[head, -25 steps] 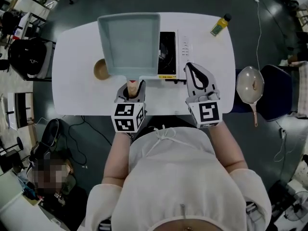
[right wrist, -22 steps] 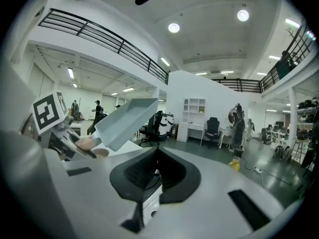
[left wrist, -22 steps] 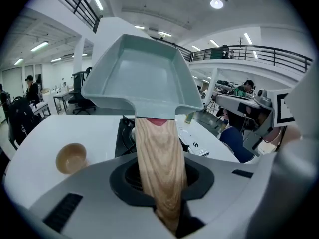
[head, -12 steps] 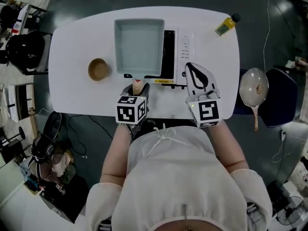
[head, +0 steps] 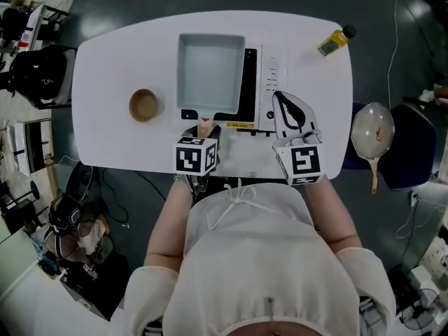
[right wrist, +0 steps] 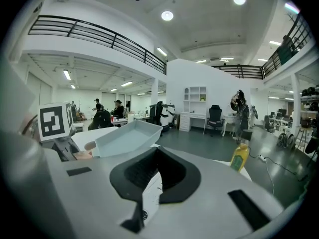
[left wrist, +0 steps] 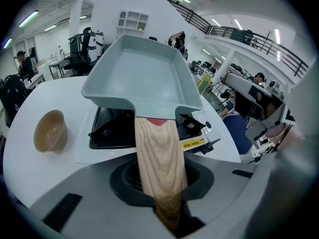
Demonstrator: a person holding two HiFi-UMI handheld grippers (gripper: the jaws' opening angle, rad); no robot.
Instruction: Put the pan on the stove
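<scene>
Status: the pan (head: 210,72) is hanging or sitting over the left part of the stove (head: 252,82), overhanging the stove's left edge. I can't tell if its base is touching the black grate or is just above it. Long axis is running near-to-far across the bench (head: 105,68): the handle (left wrist: 158,156) is pointing back at the person and the body is pointing at the far edge. The left gripper (left wrist: 160,193) is clamping that handle with jaws narrow, pads pressing on the wood near its free end. The right gripper (head: 278,96) is showing over the stove's near right corner, jaws together with nothing between them. Writing: a yellow label (left wrist: 192,144) is running along the stove's near edge with dark print on it, too small to read. The white control panel (head: 274,72) is carrying small marks, also unreadable. Both grippers' cubes are showing black-and-white square markers only. Pan looks: rectangular, pale blue-grey, with raised sloping walls, rounded corners and nothing inside. The handle is flat, light wood grain, with a pinkish-red bit showing where it is meeting the pan wall. A brown bowl (head: 143,105) is standing on the bench well left of the pan. A yellow bottle (head: 334,41) with a dark cap is lying at the far right corner.
</scene>
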